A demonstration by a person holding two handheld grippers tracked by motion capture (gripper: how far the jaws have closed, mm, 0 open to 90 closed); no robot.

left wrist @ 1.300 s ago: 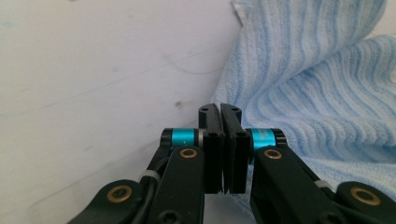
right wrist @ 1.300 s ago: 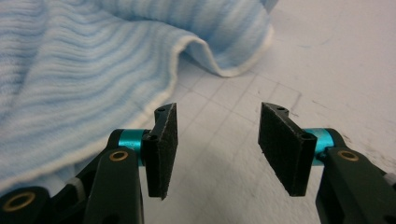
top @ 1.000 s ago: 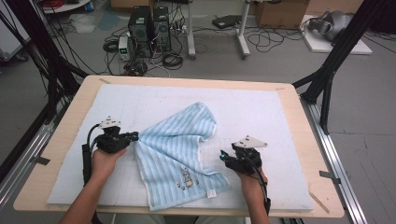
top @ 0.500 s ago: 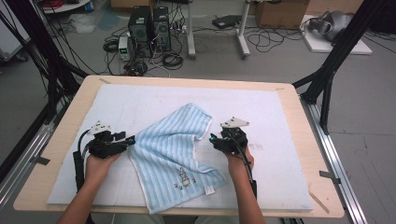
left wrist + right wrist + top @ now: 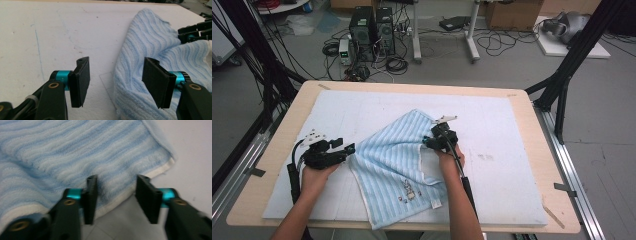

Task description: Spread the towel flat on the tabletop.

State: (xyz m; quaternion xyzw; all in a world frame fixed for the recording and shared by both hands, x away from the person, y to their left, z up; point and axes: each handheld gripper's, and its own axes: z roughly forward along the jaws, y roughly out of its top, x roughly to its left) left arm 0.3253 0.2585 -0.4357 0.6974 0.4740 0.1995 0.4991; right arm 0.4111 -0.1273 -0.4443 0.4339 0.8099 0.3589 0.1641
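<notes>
towel: blue striped, rumpled, mid-table on white mat | left gripper: jaws wide, at towel's left edge | right gripper: jaws wide over its white-hemmed edge

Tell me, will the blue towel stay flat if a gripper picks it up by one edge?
Probably not: the towel already lies rumpled and folded on the mat, so it looks floppy. Its ribbed, fuzzy cloth probably grips well and seems light.

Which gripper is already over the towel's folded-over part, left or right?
The right gripper: it sits above the folded flap of the blue striped towel, jaws open. The left gripper waits at the towel's left edge, also open.
</notes>
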